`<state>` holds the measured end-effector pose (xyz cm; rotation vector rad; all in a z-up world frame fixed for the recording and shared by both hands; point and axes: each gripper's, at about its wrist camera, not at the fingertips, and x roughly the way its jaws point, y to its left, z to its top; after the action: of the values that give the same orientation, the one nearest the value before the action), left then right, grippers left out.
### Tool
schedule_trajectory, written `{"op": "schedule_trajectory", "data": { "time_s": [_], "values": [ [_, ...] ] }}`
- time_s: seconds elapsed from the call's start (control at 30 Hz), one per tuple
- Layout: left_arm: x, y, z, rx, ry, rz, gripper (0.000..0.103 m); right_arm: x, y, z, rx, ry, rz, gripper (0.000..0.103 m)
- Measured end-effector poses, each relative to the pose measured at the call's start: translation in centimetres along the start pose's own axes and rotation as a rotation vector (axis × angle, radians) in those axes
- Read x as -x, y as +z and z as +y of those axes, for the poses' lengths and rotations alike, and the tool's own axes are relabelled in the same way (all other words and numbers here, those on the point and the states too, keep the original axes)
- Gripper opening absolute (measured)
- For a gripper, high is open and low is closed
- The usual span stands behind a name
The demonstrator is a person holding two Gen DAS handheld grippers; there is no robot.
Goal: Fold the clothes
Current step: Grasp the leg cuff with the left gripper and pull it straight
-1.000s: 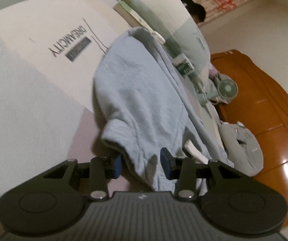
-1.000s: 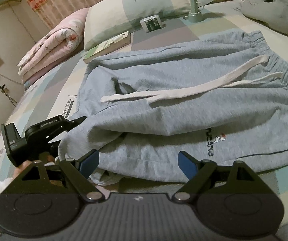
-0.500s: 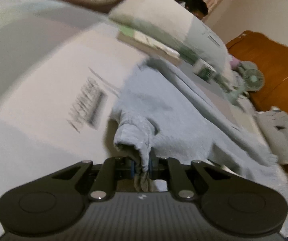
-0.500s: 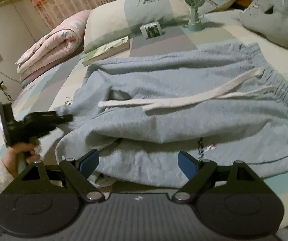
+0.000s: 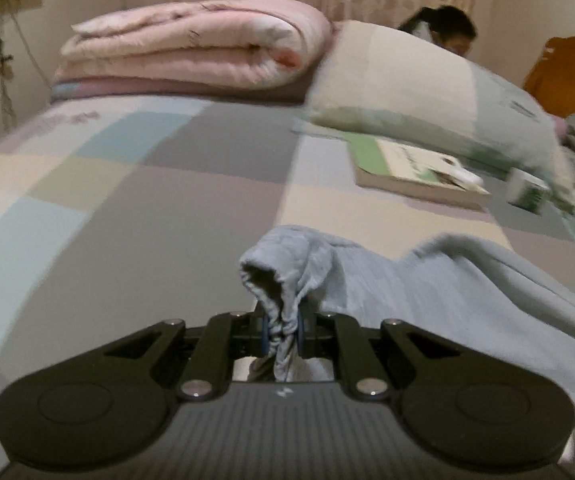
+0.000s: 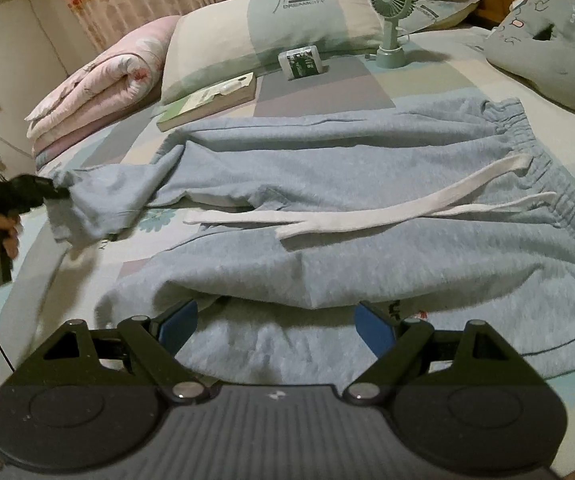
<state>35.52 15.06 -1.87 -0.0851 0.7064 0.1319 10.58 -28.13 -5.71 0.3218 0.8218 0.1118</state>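
My left hand-held gripper is clamped on the sweatpants leg cuff. Right hand-held gripper is released, just above the near leg.

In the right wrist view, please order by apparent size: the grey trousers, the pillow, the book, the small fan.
1. grey trousers, by far the largest.
2. pillow.
3. book and small fan look roughly alike; both lie far from the camera, so I will not rank them.

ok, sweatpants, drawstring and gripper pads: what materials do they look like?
Sweatpants: soft matte heathered knit, probably cotton fleece; it bunches where the left gripper pinches the cuff.
Drawstring: flat white woven tape, likely cotton.
Right gripper pads: smooth blue, rubbery-looking; unclear.
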Motion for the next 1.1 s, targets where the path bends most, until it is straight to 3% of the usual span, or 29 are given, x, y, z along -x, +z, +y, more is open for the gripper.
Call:
{"op": "schedule_trajectory", "data": {
  "time_s": [0.2,0.53,0.73,1.1],
  "values": [
    [-2.5,3.2,1.7,0.010,0.100,-0.009,0.010,-1.2,0.9,-0.6,-0.007,-0.012,0.003,0.089],
    [-6.9,7.9,1.2,-0.088,0.217,-0.033,0.010,-2.9,2.5,-1.5,-0.005,-0.032,-0.008,0.089],
    [-10.2,9.2,0.2,-0.153,0.257,-0.023,0.010,-4.2,3.3,-1.5,-0.009,-0.010,0.016,0.089],
    [-13.5,9.3,-1.2,-0.179,0.262,-0.021,0.010,-4.5,4.5,2.9,0.158,0.042,0.009,0.090]
  ]
}}
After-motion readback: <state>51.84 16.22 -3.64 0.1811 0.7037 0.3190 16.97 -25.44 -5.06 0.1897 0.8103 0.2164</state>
